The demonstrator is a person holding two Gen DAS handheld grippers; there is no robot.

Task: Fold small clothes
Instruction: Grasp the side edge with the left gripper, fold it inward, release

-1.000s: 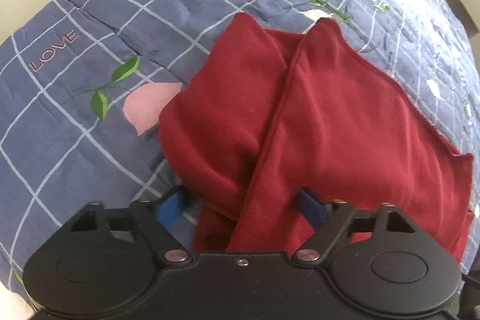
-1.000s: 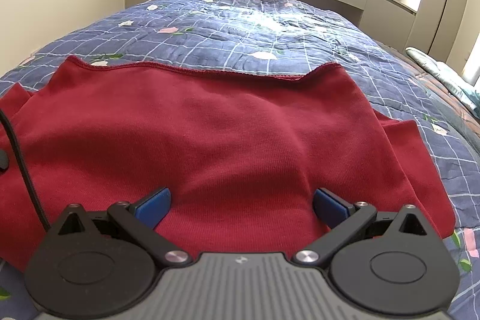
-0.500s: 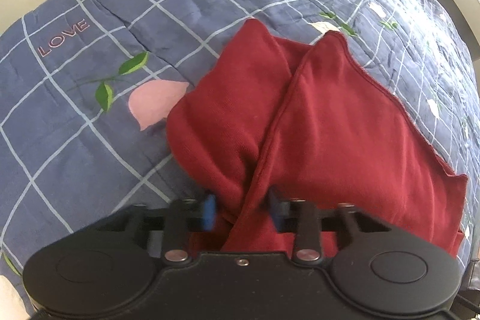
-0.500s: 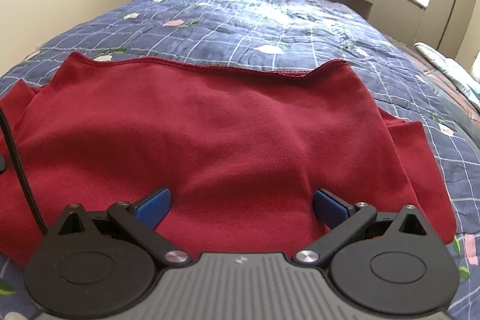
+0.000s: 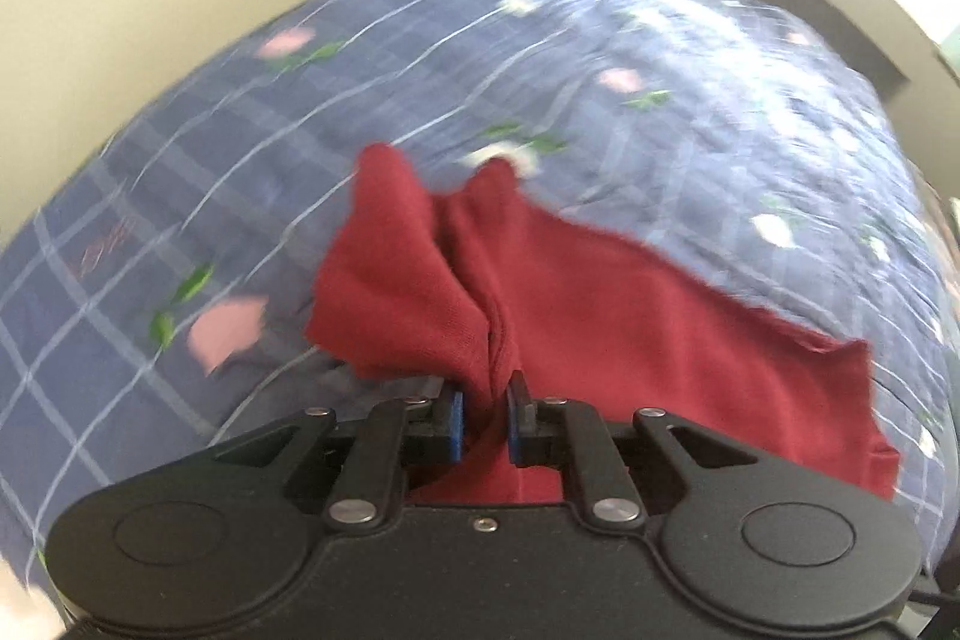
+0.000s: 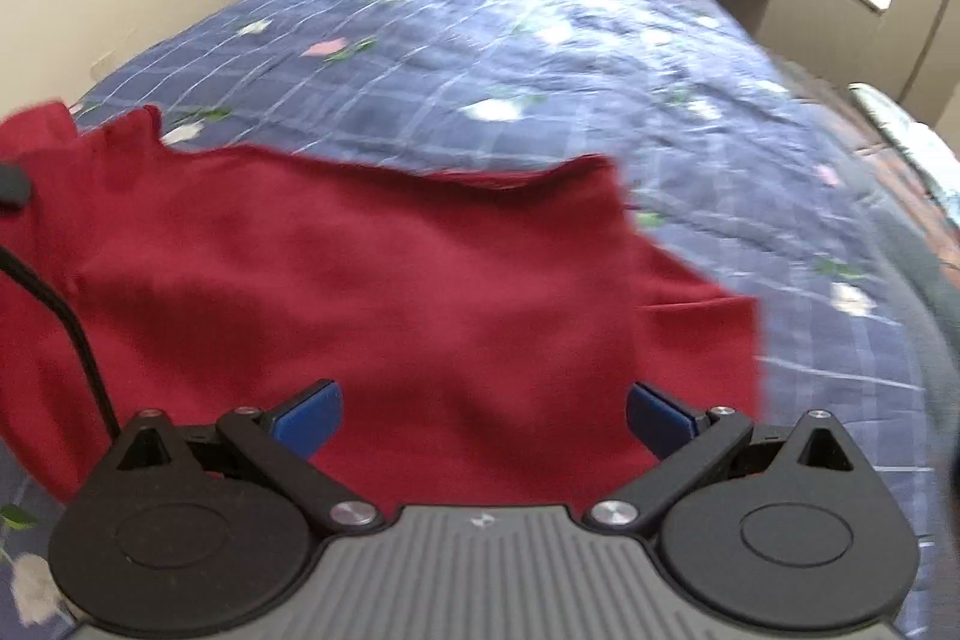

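Left gripper [image 5: 485, 415]: jaws just closed, pinching a bunched fold of the red top [image 5: 600, 316], which is on the blue quilt [image 5: 180, 196]
Slip risk: thin pinch, could pull free mid-lift
Right gripper [image 6: 483, 415]: wide open, holding nothing
Lopsided risk: with one corner held, the fold could go crooked

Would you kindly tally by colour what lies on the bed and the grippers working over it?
Red: 1, the garment, pinched by the left gripper.
Blue checked: 1, the quilt.
Black grippers: 2, counting the right gripper, open above the garment.
Total: 4.
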